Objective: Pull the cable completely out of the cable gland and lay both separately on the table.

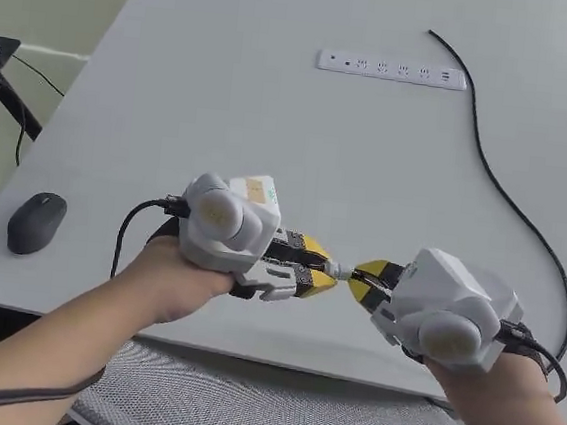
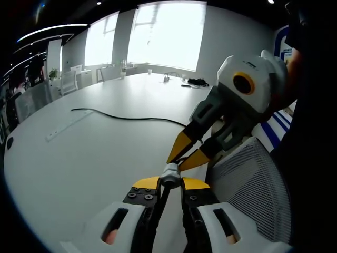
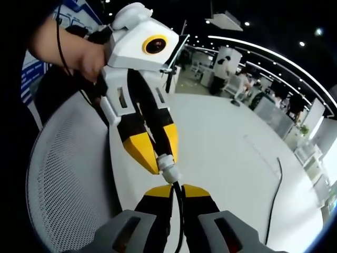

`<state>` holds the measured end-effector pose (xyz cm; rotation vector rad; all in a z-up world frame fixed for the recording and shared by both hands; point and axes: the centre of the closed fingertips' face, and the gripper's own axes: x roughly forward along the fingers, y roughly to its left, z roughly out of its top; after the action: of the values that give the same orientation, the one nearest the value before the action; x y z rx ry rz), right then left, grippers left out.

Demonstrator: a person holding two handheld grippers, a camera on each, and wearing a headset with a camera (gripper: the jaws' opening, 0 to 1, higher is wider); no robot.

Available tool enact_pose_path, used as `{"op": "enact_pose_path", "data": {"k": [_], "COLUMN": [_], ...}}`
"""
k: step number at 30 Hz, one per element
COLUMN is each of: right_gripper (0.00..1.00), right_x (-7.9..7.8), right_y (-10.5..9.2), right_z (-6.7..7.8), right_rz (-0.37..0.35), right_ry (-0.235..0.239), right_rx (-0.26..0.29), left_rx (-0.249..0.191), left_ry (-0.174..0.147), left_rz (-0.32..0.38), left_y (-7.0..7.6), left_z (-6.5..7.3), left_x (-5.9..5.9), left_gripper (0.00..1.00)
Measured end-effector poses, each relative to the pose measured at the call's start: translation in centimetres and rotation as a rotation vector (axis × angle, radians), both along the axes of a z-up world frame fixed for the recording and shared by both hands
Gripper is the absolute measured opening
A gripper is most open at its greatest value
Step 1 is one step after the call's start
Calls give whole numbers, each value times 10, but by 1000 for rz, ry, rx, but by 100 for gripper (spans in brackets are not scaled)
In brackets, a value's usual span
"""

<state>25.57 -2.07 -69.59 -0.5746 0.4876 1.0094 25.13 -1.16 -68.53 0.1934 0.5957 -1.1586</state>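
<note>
Head view: left gripper [image 1: 323,269] and right gripper [image 1: 361,279] meet tip to tip at the table [image 1: 272,121] edge, cable gland [image 1: 338,271] between them. Left gripper view: own jaws clamp the gland. Right gripper view: own jaws pinch the black cable [image 3: 179,210] below it.

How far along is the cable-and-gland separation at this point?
Nothing finished yet. In hand: the left gripper pinches the cable gland, the right gripper clamps the cable just behind it, and the cable runs into the gland. Remaining: pull it fully out, then lay both apart on the table.
</note>
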Motion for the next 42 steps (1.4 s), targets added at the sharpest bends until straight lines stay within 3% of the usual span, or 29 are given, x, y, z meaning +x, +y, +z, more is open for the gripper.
{"op": "enact_pose_path", "data": {"k": [8, 14, 42], "right_gripper": [1, 0, 1], "right_x": [5, 14, 29], "right_y": [-6, -25, -87], "right_z": [0, -6, -55], "right_rz": [-35, -116, -498], "right_ry": [14, 43, 292], "right_rx": [15, 26, 132], "left_rx": [-7, -15, -38], "left_ry": [0, -7, -12], "left_rz": [7, 22, 44], "left_y": [-2, 0, 2], "left_z": [1, 3, 9], "left_x": [3, 7, 10], "left_gripper": [15, 15, 15]}}
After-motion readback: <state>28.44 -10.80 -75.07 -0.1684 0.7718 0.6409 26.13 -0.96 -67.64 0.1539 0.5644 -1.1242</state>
